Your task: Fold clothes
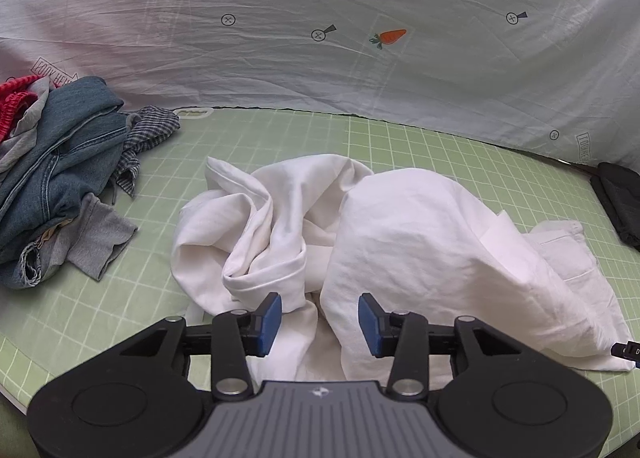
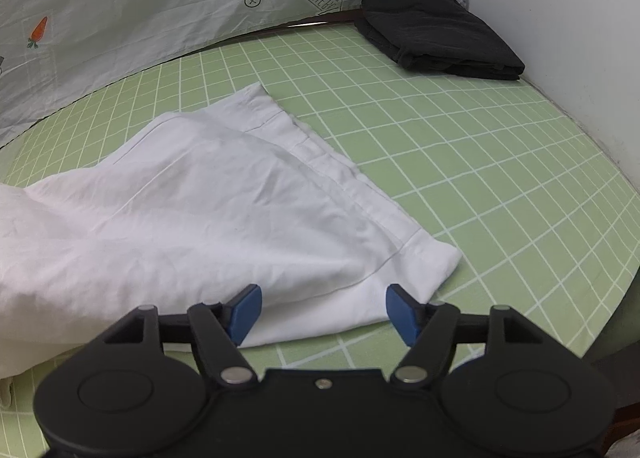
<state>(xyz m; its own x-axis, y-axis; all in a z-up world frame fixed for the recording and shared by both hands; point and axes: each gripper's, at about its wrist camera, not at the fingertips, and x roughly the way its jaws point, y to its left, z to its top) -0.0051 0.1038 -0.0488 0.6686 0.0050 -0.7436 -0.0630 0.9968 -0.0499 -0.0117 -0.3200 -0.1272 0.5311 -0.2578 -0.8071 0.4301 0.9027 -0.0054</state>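
A crumpled white garment (image 1: 360, 226) lies in a heap on the green gridded mat (image 1: 240, 138). In the right wrist view its waistband end (image 2: 224, 210) lies flatter, with one corner near the front. My left gripper (image 1: 320, 322) is open just above the near edge of the heap, blue pads (image 1: 269, 318) apart, holding nothing. My right gripper (image 2: 323, 314) is open too, hovering over the near corner of the white cloth, nothing between its pads (image 2: 400, 312).
A pile of unfolded clothes, with jeans (image 1: 68, 162), a checked piece and something red, sits at the mat's left. A folded black garment (image 2: 440, 32) lies at the far right corner. A printed grey sheet (image 1: 320, 38) hangs behind. A white wall (image 2: 568, 38) borders the right.
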